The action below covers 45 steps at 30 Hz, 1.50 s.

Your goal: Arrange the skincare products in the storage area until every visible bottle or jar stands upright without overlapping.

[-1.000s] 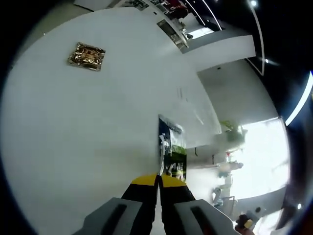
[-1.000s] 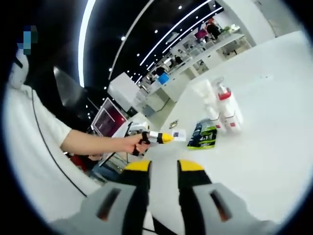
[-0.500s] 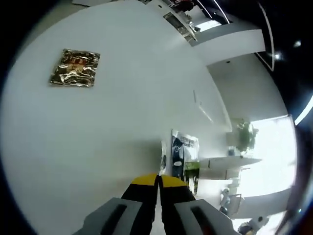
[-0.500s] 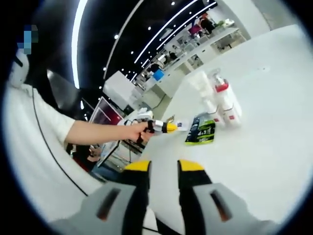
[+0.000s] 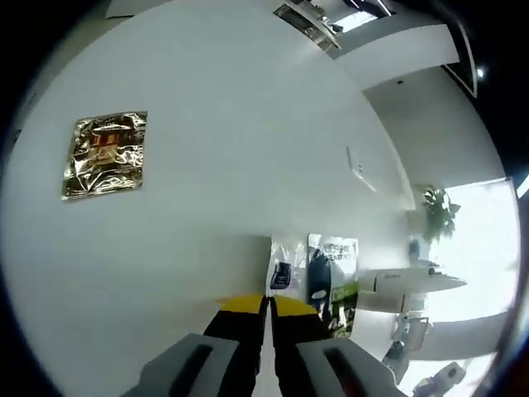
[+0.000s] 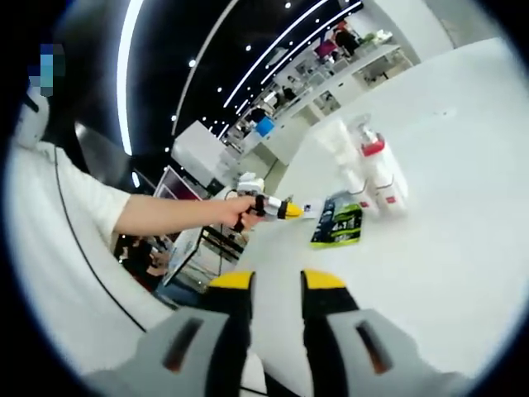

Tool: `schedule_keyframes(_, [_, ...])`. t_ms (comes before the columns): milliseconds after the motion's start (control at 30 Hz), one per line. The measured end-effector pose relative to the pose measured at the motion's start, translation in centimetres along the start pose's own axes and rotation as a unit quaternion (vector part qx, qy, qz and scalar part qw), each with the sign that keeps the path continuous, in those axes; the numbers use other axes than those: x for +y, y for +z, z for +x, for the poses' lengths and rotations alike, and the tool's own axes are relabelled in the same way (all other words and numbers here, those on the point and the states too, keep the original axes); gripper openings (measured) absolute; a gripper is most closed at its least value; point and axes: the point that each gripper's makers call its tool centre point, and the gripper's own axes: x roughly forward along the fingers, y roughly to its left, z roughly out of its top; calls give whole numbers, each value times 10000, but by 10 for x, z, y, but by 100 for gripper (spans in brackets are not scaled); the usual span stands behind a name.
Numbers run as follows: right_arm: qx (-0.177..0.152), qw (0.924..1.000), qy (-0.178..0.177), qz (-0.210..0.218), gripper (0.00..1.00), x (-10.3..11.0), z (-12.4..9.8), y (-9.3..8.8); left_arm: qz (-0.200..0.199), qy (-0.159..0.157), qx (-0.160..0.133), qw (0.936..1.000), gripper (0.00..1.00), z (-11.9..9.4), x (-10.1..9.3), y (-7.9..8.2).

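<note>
My left gripper (image 5: 266,308) is shut on a small white sachet (image 5: 280,270) that sticks out past its yellow tips just over the white table (image 5: 207,124). Right beside it lies a green and black sachet (image 5: 334,279), flat on the table. In the right gripper view the same left gripper (image 6: 286,210) is held by a person's hand, with the white sachet (image 6: 311,207) at its tip next to the green sachet (image 6: 338,225). Behind them stand a white bottle with a red band (image 6: 384,177) and a white tube (image 6: 342,154), close together. My right gripper (image 6: 277,284) hangs open with nothing between its jaws.
A gold foil packet (image 5: 106,155) lies flat on the table, far left in the left gripper view. A person's sleeve and arm (image 6: 140,217) reach in from the left of the right gripper view. Desks and shelves stand beyond the table's far edge.
The left gripper's camera has swung, so the gold packet and green sachet sit elsewhere in its view. In the right gripper view the left gripper has drifted slightly up. The bottles have not moved.
</note>
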Motion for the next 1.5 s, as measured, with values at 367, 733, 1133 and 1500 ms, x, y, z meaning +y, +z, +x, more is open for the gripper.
schedule_keyframes(367, [9,10000,28,-28,23,1,0,0,-104,72,-55,9999,5,-2,6,-2])
schedule_keyframes(733, [-2,10000,37,-35,23,2,-2,-2,-15,189,-258,9995,16,-7,15,3])
schedule_keyframes(1133, [28,10000,45,42,23,1,1,-7,122,1024,-1677,9804,25,-50,52,63])
schedule_keyframes(1500, [101,9999,-57,84,23,-5,7,-7,695,2113,-2091,9522,62,-59,93,95])
